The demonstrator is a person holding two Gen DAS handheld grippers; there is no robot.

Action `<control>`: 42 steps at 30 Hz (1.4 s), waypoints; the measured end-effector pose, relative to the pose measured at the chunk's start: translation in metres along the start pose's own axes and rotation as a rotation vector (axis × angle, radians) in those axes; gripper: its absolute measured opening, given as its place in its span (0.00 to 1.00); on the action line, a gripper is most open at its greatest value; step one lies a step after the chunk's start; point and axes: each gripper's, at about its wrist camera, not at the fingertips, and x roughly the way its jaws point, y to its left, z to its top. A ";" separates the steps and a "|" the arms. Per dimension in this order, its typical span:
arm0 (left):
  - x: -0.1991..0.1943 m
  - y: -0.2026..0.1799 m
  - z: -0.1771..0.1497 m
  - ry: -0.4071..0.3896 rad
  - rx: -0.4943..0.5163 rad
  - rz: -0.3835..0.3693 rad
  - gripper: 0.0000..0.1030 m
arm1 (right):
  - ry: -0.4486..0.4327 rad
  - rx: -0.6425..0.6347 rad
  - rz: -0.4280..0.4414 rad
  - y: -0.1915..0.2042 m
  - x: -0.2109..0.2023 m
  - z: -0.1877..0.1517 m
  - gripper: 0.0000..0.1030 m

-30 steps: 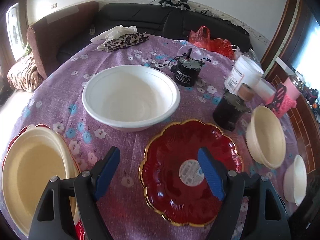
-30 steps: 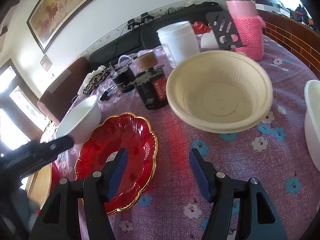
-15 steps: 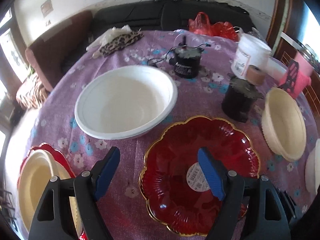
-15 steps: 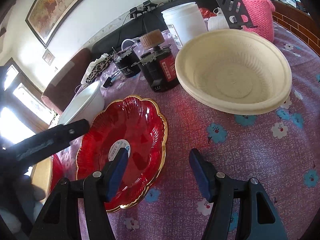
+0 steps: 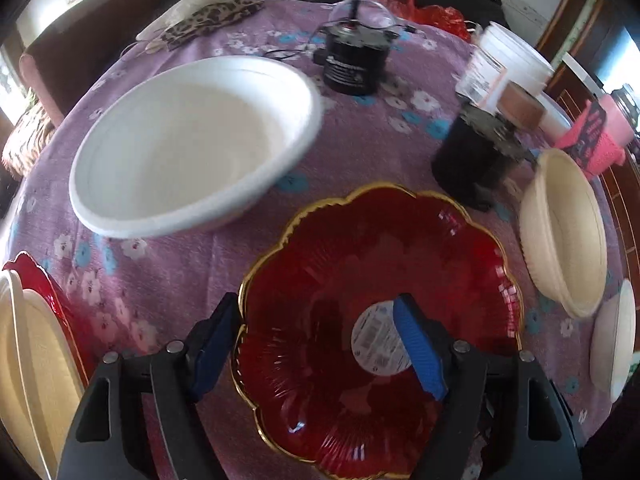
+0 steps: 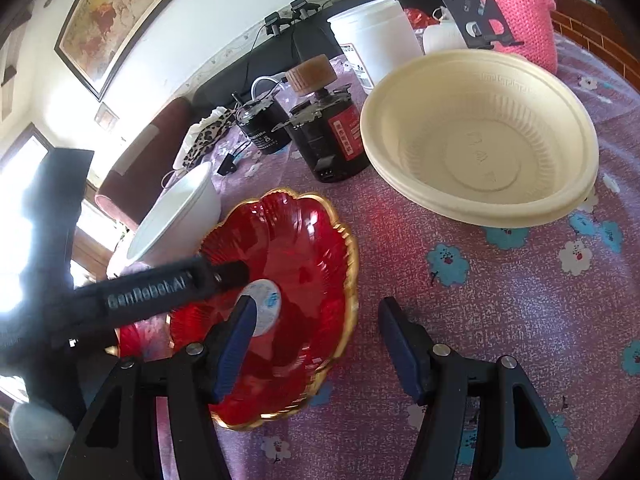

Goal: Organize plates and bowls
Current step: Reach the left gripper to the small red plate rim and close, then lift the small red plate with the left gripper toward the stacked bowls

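Red plate (image 5: 360, 280) stiff, slick, breakable; grab scalloped rim. Left claw (image 5: 316, 348) closing astride rim, right claw (image 6: 316, 344) agape, empty.

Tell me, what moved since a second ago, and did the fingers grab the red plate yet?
The left gripper came down closer over the red plate, one finger outside the gold rim, one over the sticker. Its jaws are closing a little with the rim between them, not yet pressing. The right gripper barely moved and is open, holding nothing. The plate, white bowl and cream bowl stayed put on the table.
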 end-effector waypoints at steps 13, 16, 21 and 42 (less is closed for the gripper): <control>-0.019 -0.002 -0.034 -0.036 0.028 -0.006 0.33 | 0.050 0.054 -0.039 -0.011 -0.014 0.000 0.48; -0.018 0.000 -0.047 -0.044 0.047 0.022 0.31 | 0.041 0.045 -0.038 -0.008 -0.022 0.000 0.35; -0.026 0.005 -0.071 -0.049 0.048 0.031 0.31 | 0.037 -0.006 -0.127 0.004 -0.029 -0.007 0.16; -0.077 0.040 -0.169 -0.093 0.060 -0.176 0.33 | 0.088 0.023 -0.138 -0.013 -0.102 -0.112 0.15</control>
